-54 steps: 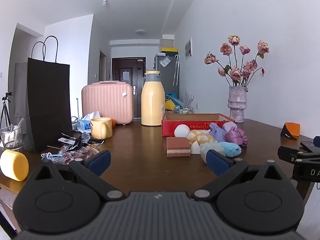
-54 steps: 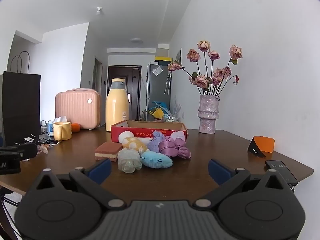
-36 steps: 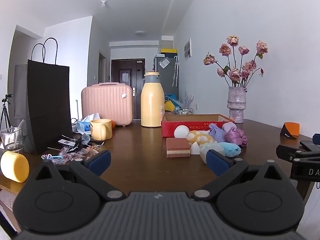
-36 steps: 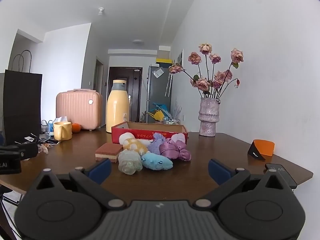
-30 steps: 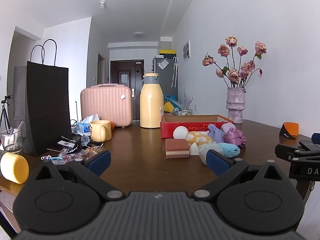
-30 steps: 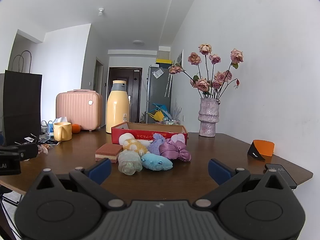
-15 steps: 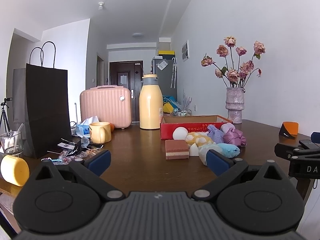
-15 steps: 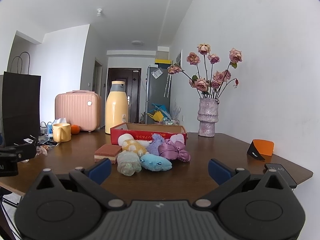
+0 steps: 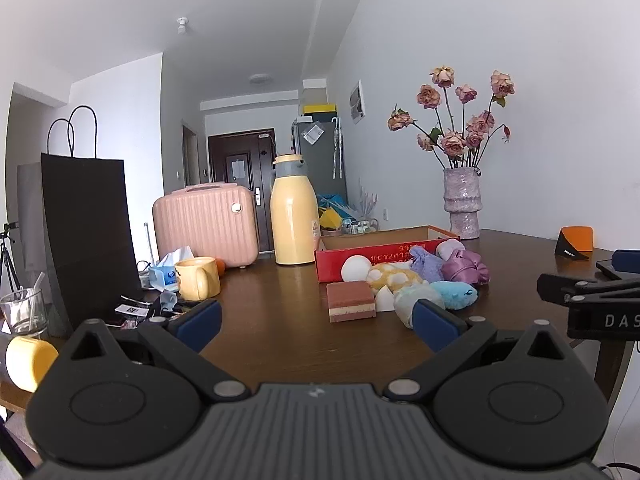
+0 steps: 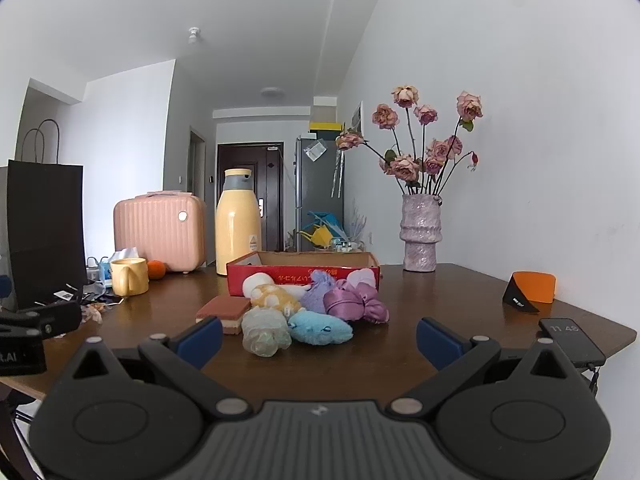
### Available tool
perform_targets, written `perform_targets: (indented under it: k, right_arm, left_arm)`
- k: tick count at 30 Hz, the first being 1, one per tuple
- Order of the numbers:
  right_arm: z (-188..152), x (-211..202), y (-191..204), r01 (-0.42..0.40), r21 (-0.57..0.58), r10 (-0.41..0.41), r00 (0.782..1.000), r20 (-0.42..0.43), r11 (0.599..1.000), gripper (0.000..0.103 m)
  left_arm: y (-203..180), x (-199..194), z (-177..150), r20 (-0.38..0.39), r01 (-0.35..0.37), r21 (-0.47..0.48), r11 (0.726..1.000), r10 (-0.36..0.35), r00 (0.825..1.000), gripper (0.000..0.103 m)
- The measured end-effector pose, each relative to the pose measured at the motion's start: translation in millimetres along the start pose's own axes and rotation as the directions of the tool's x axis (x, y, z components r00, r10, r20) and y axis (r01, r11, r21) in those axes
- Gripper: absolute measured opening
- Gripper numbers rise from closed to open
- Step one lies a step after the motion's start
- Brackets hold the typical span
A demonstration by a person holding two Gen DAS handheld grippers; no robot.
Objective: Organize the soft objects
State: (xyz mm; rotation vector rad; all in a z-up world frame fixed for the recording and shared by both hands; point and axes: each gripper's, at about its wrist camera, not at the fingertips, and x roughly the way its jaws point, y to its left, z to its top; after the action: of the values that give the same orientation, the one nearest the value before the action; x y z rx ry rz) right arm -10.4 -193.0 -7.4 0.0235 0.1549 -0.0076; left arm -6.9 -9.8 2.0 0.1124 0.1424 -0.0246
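Step in hand appears to be the approach, nothing picked yet: the soft toys lie heaped at frame centre on the brown table (image 10: 400,356), touching the front of the red cardboard box (image 10: 303,270), the blue plush (image 10: 320,328) and pale green bundle (image 10: 265,331) nearest. Next move likely calls for one gripper to advance to a near toy, then lift it into the box. Left gripper (image 9: 316,320) and right gripper (image 10: 319,336) both gape wide, empty, touching nothing.

Soft toys (image 9: 420,280) before red box (image 9: 384,250)
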Motion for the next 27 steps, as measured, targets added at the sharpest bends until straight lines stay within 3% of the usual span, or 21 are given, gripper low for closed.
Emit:
perform_targets:
  k: [27]
  right_arm:
    - [-0.8, -2.8, 5.3, -0.009, -0.021, 0.010, 1.000, 0.012, 1.000, 0.103]
  left_arm:
    - [-0.7, 2.0, -2.7, 0.004, 0.001, 0.011, 1.000, -0.001, 1.000, 0.103]
